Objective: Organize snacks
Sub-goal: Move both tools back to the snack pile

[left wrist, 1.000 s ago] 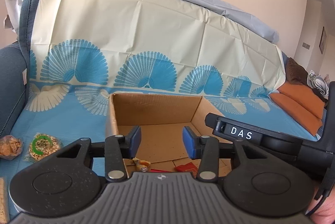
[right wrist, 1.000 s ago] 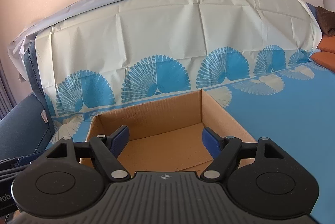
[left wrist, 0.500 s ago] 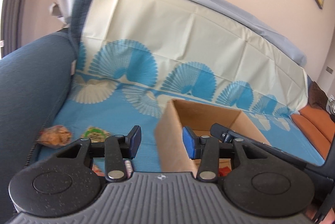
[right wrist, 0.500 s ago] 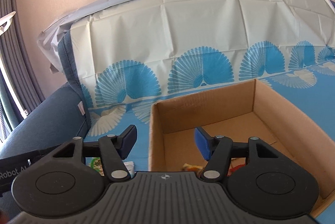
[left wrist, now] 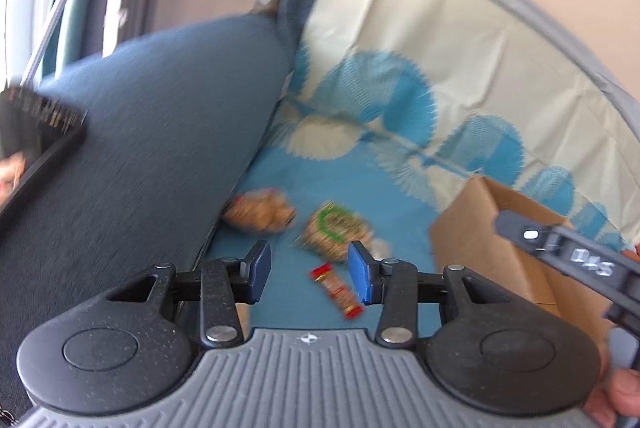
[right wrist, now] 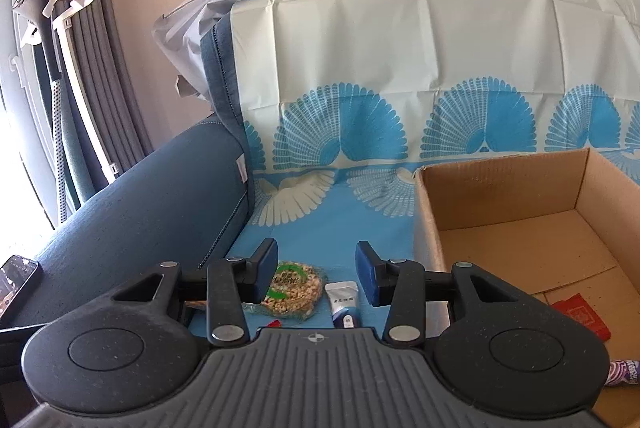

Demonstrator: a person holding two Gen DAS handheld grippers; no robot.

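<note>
Loose snacks lie on the blue sofa cover left of an open cardboard box (left wrist: 496, 252) (right wrist: 500, 196). In the left wrist view I see a round puffed-grain cake with a green ring (left wrist: 334, 230), an orange-brown snack bag (left wrist: 260, 214) by the armrest, and a thin red-ended bar (left wrist: 338, 290). My left gripper (left wrist: 306, 270) is open and empty above the bar. My right gripper (right wrist: 316, 274) is open and empty above the grain cake (right wrist: 292, 286) and a small white sachet (right wrist: 342, 302). The box holds a red packet (right wrist: 580, 314) and a purple wrapper (right wrist: 622, 372).
The dark blue sofa armrest (left wrist: 132, 132) (right wrist: 132, 204) rises at the left, with a phone (right wrist: 18, 278) on it. The patterned cover runs up the sofa back (right wrist: 400, 48). Grey curtains (right wrist: 76, 76) hang at far left. The right gripper's body (left wrist: 572, 256) crosses the box.
Both grippers have swung left, away from over the box and toward the loose snacks by the armrest. Both stay open and empty. The left wrist view is motion-blurred.
</note>
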